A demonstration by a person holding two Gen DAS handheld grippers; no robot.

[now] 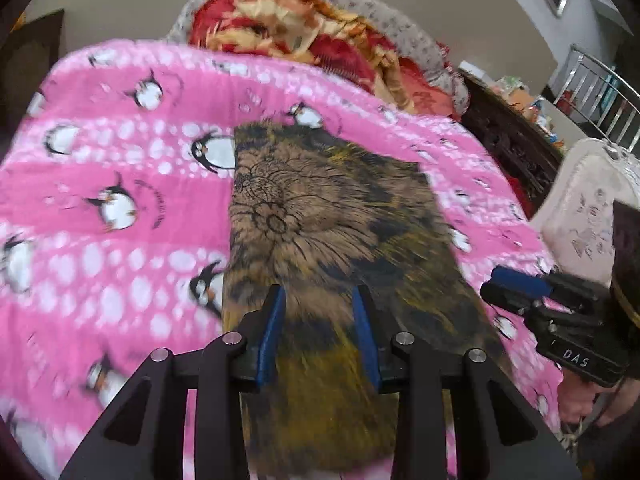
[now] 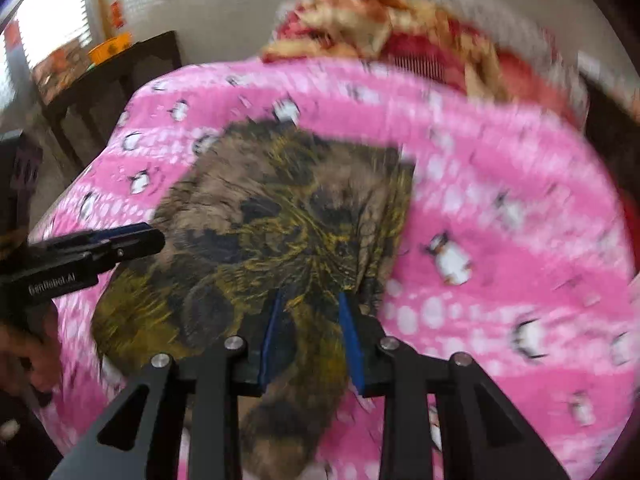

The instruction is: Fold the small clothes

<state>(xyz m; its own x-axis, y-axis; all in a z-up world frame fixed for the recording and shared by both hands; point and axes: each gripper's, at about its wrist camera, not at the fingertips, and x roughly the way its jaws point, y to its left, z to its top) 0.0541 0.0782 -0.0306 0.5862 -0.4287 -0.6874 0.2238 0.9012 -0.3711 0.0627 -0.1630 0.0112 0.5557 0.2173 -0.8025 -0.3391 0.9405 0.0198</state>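
A brown, black and yellow patterned garment (image 1: 340, 208) (image 2: 280, 208) lies flat as a long folded strip on a pink penguin blanket (image 1: 120, 160) (image 2: 480, 200). My left gripper (image 1: 320, 294) hovers over the garment's near end, its blue pads apart and nothing pinched between them. In the right wrist view it reaches in from the left (image 2: 156, 240) at the garment's edge. My right gripper (image 2: 312, 296) stands open over the garment's near right part, with cloth only beneath it. From the left wrist view it shows at the right (image 1: 496, 286), beside the garment's edge.
A red and yellow quilt (image 1: 304, 28) is heaped at the far end of the bed. Dark carved furniture (image 1: 512, 136) and a white chair (image 1: 580, 200) stand to the right. A dark side table (image 2: 112, 76) stands to the left. A hand (image 1: 576, 400) holds the right gripper.
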